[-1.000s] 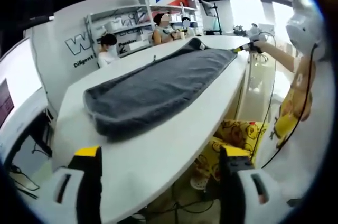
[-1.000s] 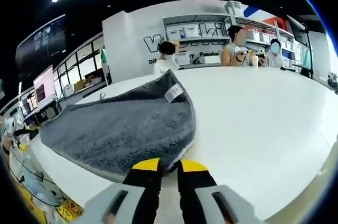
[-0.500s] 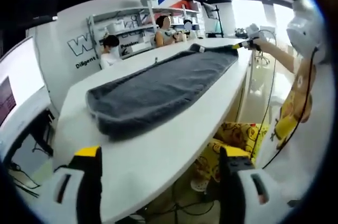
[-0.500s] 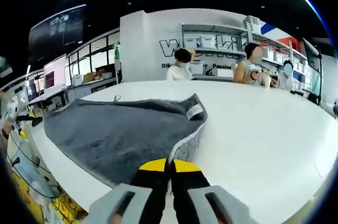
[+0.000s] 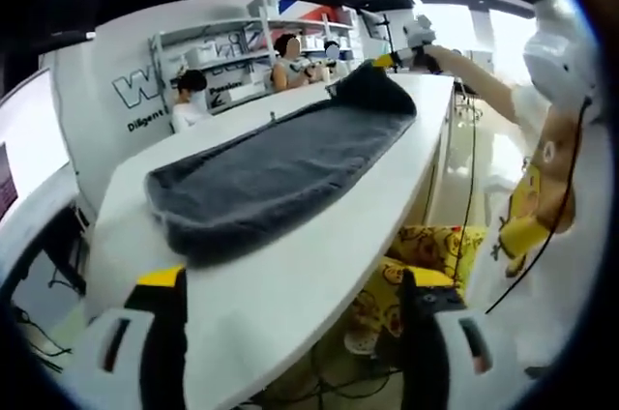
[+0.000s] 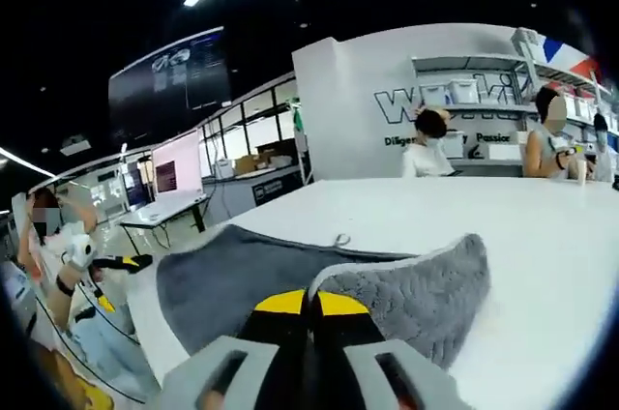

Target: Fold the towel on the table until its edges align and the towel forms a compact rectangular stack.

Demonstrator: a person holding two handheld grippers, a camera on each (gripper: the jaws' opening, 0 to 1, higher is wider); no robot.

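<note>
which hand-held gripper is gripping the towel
The right hand-held gripper: its jaws are shut on the lifted end of the grey towel. The left hand-held gripper is open, off the towel.

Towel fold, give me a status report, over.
Right claw shut on towel corner, lifting it off the table. Left claw open, hovering short of the near end. Towel otherwise flat, unfolded. Nothing in the way.

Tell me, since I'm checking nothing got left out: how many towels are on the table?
1. A single grey towel lies lengthwise on the white table; the right gripper has lifted its far end. Anything beneath it would be hidden.
</note>
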